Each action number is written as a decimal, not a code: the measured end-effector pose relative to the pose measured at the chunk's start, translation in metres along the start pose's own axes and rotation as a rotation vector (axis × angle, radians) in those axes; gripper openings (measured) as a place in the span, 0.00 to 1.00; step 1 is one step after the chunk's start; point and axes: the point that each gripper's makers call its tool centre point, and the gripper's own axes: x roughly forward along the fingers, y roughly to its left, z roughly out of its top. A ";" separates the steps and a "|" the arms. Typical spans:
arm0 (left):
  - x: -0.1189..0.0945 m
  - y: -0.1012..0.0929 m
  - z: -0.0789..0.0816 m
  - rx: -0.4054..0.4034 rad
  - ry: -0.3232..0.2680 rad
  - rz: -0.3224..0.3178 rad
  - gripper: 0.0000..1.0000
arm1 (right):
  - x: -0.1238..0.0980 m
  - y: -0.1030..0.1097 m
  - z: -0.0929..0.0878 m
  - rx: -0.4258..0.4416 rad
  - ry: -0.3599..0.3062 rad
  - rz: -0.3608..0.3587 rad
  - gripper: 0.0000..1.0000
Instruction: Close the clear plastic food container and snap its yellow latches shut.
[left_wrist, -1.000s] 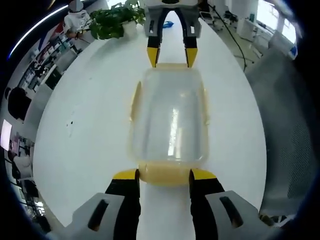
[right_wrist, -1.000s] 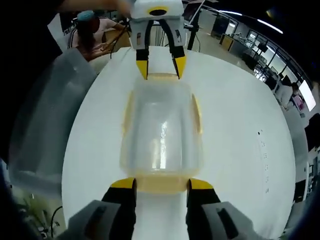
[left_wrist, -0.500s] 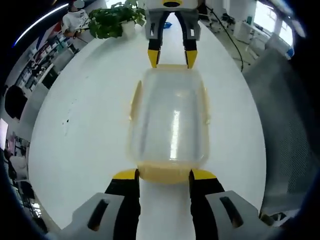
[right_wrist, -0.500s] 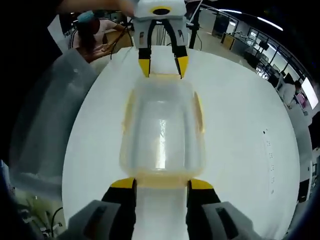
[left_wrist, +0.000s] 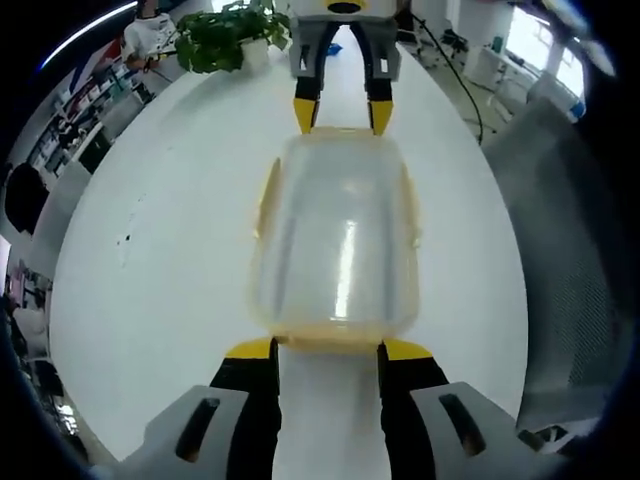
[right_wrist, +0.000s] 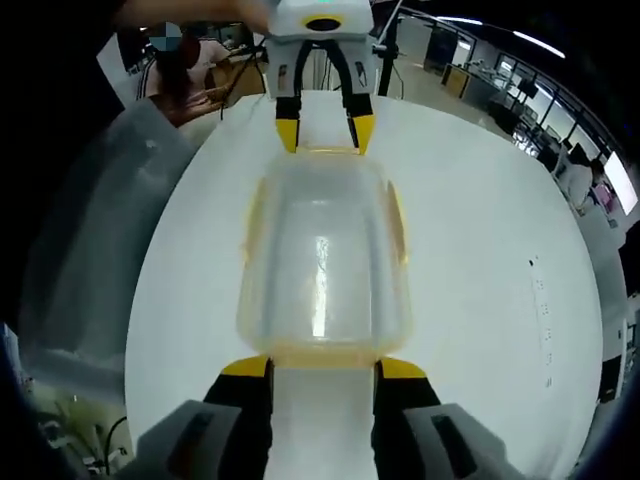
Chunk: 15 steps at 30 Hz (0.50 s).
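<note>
While it lies lengthwise on the white round table (left_wrist: 170, 250), the container sits between two grippers facing each other.

Container: clear rectangular plastic food container with a clear lid and yellow latches (left_wrist: 338, 240), (right_wrist: 322, 258); lid on top, resting flat on the table.
Latches: yellow flaps along the long sides (left_wrist: 268, 195) and at both short ends; whether they are snapped down I cannot tell.
Left gripper (left_wrist: 330, 350): black jaws with yellow tips, spread apart, straddling the near short end's yellow latch, tips just beside it.
Right gripper (right_wrist: 322, 368): jaws likewise spread, flanking the opposite end's latch; it appears in the left gripper view at the far end (left_wrist: 342, 110).
Surroundings: green potted plant (left_wrist: 225, 40) at the table's far edge; grey mesh chair (left_wrist: 570, 260) beside the table.
</note>
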 end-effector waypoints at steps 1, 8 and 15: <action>0.000 -0.002 0.000 -0.002 -0.004 -0.007 0.36 | 0.000 0.001 0.000 -0.001 0.003 0.002 0.36; 0.000 -0.006 -0.001 -0.016 -0.011 -0.017 0.36 | 0.001 0.005 0.001 0.004 0.006 0.000 0.37; 0.000 -0.008 0.000 -0.003 0.031 -0.029 0.36 | 0.002 0.007 0.001 0.012 0.033 -0.012 0.37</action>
